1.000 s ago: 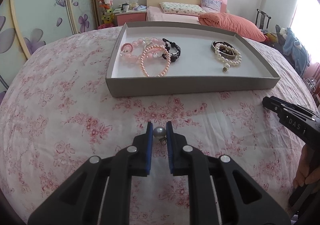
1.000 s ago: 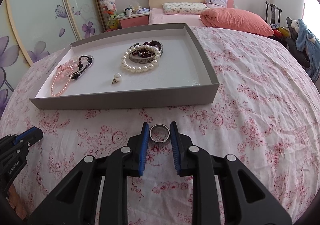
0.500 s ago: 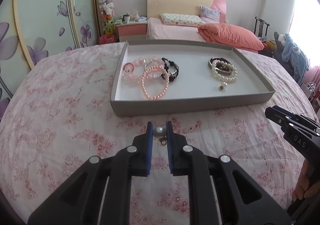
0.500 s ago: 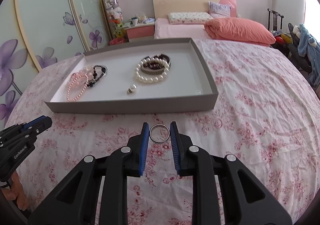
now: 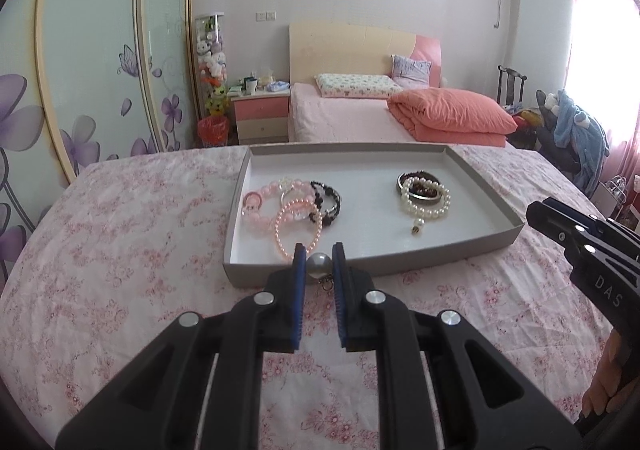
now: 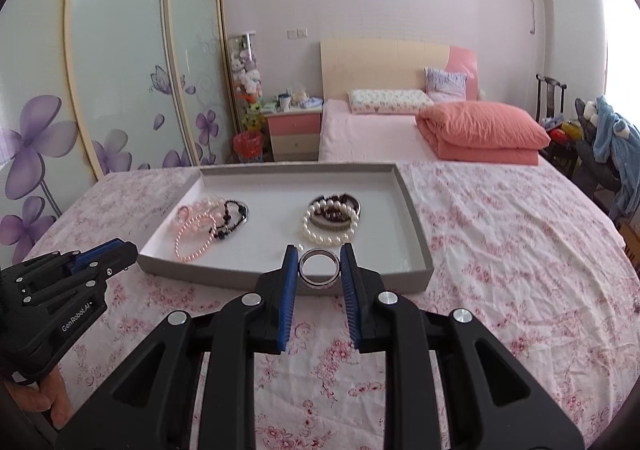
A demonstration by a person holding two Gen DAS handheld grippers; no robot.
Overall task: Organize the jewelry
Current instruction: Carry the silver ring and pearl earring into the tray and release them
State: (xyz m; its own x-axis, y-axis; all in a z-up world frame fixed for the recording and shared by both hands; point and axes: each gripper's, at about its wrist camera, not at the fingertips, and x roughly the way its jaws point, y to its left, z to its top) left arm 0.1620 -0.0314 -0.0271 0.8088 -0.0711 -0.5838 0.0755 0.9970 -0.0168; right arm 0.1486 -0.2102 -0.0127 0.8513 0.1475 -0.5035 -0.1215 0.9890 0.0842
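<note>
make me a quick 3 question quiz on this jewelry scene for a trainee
1. True or false: the left gripper is shut on a pearl.
2. What does the right gripper hold? A) ring B) pink bracelet C) nothing
3. Fill in: the white pearl bracelet lies in the grey ____.

Key:
1. True; the pearl sits between the blue fingers.
2. A; a silver ring.
3. tray; the bracelet is on its right side, and the pink bracelet is on its left.
</note>
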